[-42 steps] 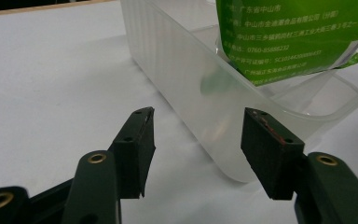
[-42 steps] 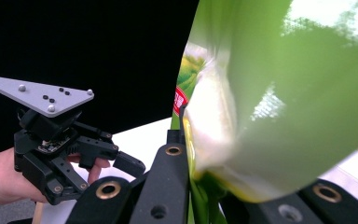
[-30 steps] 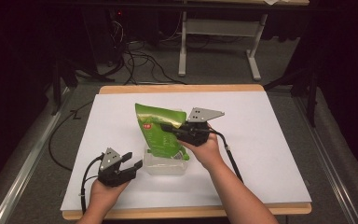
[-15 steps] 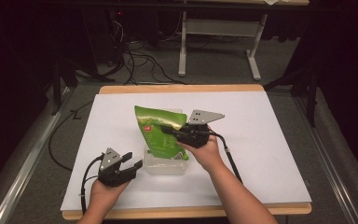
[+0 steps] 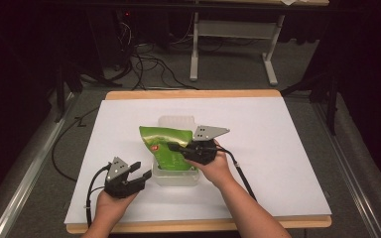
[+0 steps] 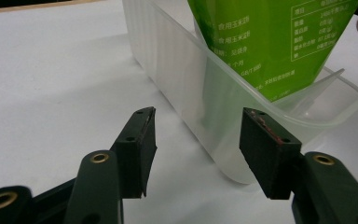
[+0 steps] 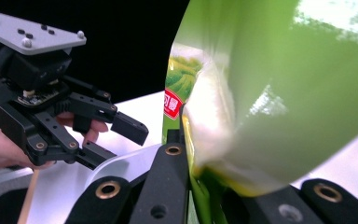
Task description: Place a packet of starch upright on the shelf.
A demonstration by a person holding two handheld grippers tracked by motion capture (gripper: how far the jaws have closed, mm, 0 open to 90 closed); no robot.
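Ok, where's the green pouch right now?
High view, table centre: the green foil pouch stands tilted in the clear plastic tub, pinched by the right hand-held gripper.

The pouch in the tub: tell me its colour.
Bright green pouch, clearest in the left gripper view.

Desk (image 5: 287,148): white top with a wooden edge along the near and far sides.
Floor (image 5: 34,163): grey carpet around the desk.
Cables (image 5: 144,62): black, tangled on the floor beyond the desk's far left corner.
Table frame (image 5: 233,29): light grey legs, standing far behind the desk.
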